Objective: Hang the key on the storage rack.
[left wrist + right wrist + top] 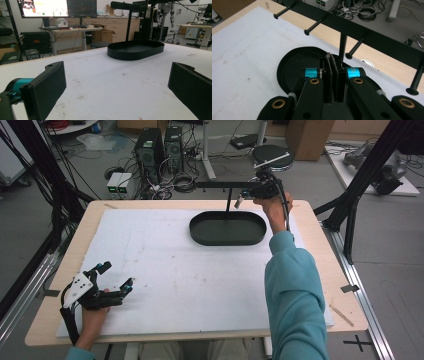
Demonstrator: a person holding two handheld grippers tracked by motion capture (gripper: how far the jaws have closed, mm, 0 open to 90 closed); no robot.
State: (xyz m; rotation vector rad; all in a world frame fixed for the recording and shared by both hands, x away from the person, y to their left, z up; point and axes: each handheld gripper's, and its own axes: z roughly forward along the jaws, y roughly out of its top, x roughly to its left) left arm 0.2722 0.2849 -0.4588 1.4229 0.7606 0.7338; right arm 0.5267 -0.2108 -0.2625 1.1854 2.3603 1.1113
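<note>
1. White foam sheet (165, 270) spreads wide and bare around the open-jawed left gripper (116, 276).
2. Right gripper (333, 58), jaws pressed together holding nothing, hovers over the black oval tray (227, 228), beside the peg rack (372, 37).

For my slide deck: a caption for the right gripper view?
Right gripper, shut, poised above the black oval tray beside the peg rack.

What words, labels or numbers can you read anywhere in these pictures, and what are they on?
None can be read.
Monitor in the left gripper view: screen contents too small and blurred.
Two small boxes on the floor, high view: their displays are too blurred to read.
</note>
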